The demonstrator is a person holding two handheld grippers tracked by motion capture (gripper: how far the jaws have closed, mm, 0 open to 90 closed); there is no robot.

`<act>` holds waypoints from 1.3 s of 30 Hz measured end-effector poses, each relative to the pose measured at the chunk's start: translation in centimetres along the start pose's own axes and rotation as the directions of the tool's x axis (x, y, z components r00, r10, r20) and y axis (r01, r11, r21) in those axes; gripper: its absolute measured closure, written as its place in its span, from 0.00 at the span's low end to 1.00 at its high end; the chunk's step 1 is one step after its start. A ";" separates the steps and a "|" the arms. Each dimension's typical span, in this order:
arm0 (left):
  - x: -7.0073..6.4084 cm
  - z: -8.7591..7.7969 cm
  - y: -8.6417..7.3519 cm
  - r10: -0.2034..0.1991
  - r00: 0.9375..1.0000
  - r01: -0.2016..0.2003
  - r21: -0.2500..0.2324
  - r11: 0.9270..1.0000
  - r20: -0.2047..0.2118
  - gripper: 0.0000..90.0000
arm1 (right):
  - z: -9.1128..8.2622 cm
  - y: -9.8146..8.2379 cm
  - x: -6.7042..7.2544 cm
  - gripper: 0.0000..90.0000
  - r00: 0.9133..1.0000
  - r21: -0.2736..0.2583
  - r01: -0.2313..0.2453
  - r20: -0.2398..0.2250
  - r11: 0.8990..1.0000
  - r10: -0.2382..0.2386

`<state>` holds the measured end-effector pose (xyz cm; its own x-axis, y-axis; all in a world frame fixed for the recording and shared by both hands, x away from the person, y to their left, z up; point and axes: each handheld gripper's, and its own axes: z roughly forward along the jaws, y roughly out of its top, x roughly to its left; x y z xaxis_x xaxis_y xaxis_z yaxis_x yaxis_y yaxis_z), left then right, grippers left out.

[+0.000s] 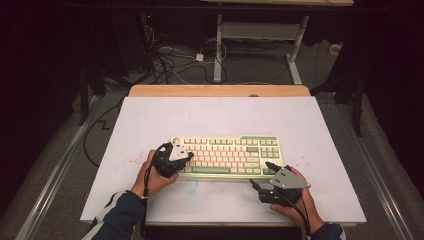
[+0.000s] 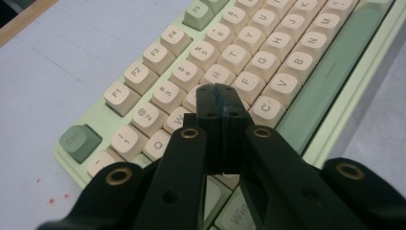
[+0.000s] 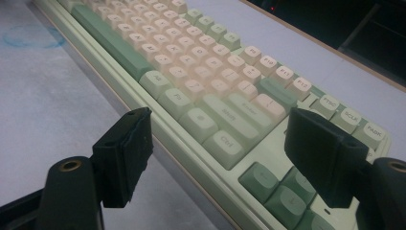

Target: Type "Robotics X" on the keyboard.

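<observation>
You have one counter (image 1: 150,120) in front of you, covered by a single white sheet, with bare wood showing along its far edge. One keyboard (image 1: 227,156) lies on it, cream keys with green accents, set lengthwise nearer the counter's near edge than its far one and about midway between the left and right edges. A faint blue ring (image 3: 31,36) is drawn on the sheet just in front of the keyboard, and a scatter of small red specks (image 1: 131,161) lies off the keyboard's left end.

You hold two tools, one in each hand. Your left hand-held gripper (image 2: 220,91) hangs over the keyboard's left end, its two jaws pressed flat together with nothing between them, the tips above the keys near R and the row below. Your right hand-held gripper (image 3: 218,143) sits at the keyboard's near right corner, its two jaws spread wide and holding nothing, the Ctrl key and arrow keys visible between them.
</observation>
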<state>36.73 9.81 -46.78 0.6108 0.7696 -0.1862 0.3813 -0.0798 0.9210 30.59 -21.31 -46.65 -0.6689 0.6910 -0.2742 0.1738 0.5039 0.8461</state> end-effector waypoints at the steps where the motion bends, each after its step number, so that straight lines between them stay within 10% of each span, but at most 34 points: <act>1: 0.0 0.2 0.0 0.000 1.000 0.000 0.001 1.000 -0.003 0.97 | 0.0 0.0 0.0 0.29 1.000 0.001 0.001 -0.001 1.000 -0.001; 39: 0.3 0.8 -0.3 0.004 1.000 -0.003 0.023 1.000 -0.026 0.96 | 0.2 0.0 0.3 0.29 1.000 0.013 0.017 -0.018 1.000 -0.016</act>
<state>37.36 9.59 -47.38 0.5941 0.7853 -0.1740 0.3956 -0.0969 0.9133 30.51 -21.04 -46.80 -0.6845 0.6732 -0.2797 0.1722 0.5221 0.8353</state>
